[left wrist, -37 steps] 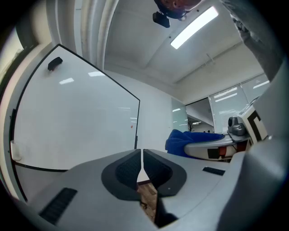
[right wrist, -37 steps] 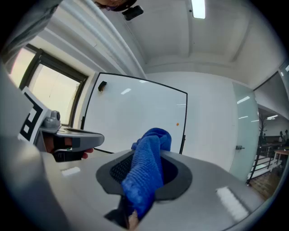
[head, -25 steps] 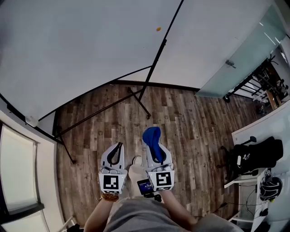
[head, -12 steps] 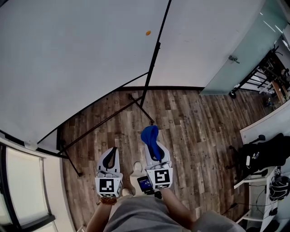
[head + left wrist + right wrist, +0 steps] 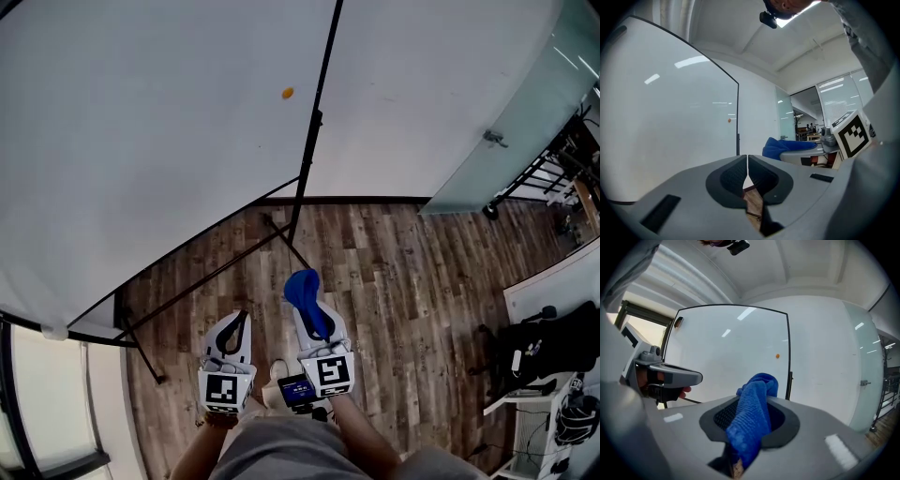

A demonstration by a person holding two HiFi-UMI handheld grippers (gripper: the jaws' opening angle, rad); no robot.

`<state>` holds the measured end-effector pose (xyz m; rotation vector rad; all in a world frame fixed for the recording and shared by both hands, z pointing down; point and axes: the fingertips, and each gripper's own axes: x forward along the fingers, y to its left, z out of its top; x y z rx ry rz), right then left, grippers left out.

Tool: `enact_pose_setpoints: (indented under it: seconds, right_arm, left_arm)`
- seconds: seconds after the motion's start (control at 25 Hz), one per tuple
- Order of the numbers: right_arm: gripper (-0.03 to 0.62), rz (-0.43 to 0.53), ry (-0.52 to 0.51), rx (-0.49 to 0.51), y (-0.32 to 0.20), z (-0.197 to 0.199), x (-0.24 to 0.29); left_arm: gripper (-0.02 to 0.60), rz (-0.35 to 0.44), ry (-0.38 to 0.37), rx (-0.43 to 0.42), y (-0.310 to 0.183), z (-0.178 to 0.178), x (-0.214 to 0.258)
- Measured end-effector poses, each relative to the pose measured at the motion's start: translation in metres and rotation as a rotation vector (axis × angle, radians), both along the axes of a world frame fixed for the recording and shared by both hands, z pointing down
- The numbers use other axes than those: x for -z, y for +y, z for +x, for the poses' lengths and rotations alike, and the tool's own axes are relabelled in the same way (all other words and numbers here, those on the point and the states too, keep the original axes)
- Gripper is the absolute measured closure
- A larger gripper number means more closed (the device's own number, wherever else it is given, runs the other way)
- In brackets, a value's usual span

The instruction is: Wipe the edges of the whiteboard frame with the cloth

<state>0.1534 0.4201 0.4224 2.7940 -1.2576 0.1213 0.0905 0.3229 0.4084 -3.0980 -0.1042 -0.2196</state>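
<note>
Pinching a blue cloth [image 5: 303, 290] in the right hand-held gripper [image 5: 310, 309], left hand-held gripper [image 5: 240, 319] pressed together, whiteboard [image 5: 141, 141] ahead

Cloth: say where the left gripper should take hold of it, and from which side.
Grip the loose blue bunch of the cloth that sticks out past the right gripper, which is shut on its lower part. Probably come from the left, since the left gripper sits beside it. Open its shut fingers first.
</note>
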Motion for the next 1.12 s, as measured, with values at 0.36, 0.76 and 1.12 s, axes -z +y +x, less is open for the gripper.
enact_pose_setpoints:
  seconds: [0.36, 0.76, 1.12]
  right_arm:
    - [0.484, -0.034, -0.059, 0.043, -0.011, 0.056, -0.032]
    - [0.482, -0.127, -0.086, 0.010, -0.016, 0.150, -0.058]
    - [0.480, -0.255, -0.110, 0.036, -0.038, 0.257, -0.095]
  left_arm:
    - [0.566, -0.020, -0.048, -0.004, -0.001, 0.051, -0.025]
    - [0.566, -0.077, -0.041, -0.044, -0.020, 0.153, -0.046]
    - [0.566, -0.119, 0.009, -0.042, -0.069, 0.256, -0.044]
